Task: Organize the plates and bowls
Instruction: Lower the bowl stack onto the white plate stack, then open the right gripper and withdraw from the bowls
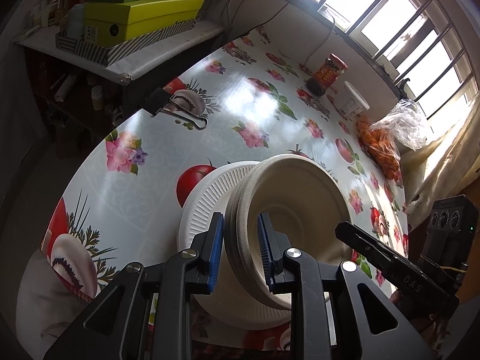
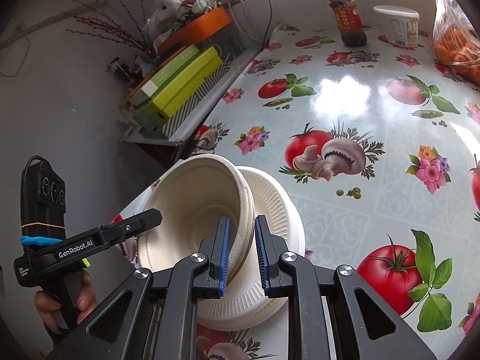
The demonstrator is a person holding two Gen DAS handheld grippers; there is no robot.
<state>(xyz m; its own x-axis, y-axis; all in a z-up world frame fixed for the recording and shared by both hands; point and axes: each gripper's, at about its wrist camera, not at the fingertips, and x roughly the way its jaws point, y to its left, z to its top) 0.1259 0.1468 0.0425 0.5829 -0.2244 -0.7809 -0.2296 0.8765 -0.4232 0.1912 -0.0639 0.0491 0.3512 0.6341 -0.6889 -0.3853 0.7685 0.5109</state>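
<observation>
A stack of beige paper bowls sits on a stack of white ribbed paper plates near the table's front edge. My left gripper is shut on the bowls' near rim, one pad inside and one outside. My right gripper is shut on the opposite rim of the same bowls, which rest on the plates. Each view shows the other gripper at the bowls' far side: the right one in the left wrist view, the left one in the right wrist view.
The table has a glossy vegetable-print cloth. At its far side stand a sauce jar, a white tub and a bag of oranges. A binder clip lies at the left edge. A shelf with boxes stands beyond.
</observation>
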